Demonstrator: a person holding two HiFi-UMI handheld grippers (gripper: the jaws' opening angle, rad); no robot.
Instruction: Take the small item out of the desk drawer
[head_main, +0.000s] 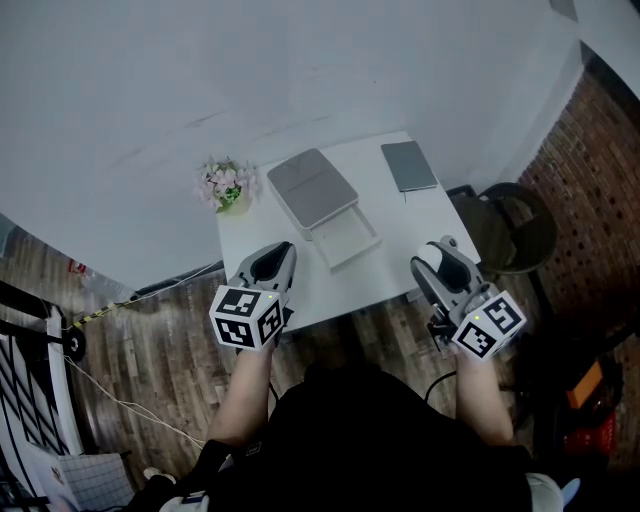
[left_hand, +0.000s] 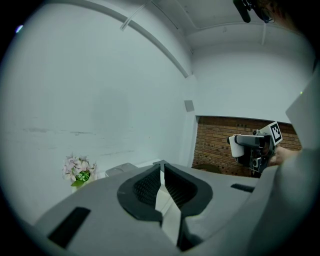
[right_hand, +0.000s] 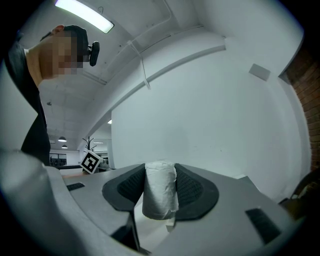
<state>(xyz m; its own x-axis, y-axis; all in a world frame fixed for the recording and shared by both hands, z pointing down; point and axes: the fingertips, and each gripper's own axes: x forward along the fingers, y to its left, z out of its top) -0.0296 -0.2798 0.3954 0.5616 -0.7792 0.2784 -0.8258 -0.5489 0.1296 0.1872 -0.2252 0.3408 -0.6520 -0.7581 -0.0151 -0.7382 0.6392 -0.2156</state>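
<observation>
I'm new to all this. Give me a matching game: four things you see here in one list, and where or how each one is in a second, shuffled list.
Things:
1 flowers
2 drawer
3 notebook
4 white roll

Places or states:
A between the jaws of the right hand-held gripper
B pulled open
C far-left corner of the table, head view
D lying flat near the table's far-right corner

Pairs: 1-C; 2-B; 3-D; 4-A

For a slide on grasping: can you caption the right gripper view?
Right gripper holding a small white roll upright between its jaws, plain white wall behind.
</observation>
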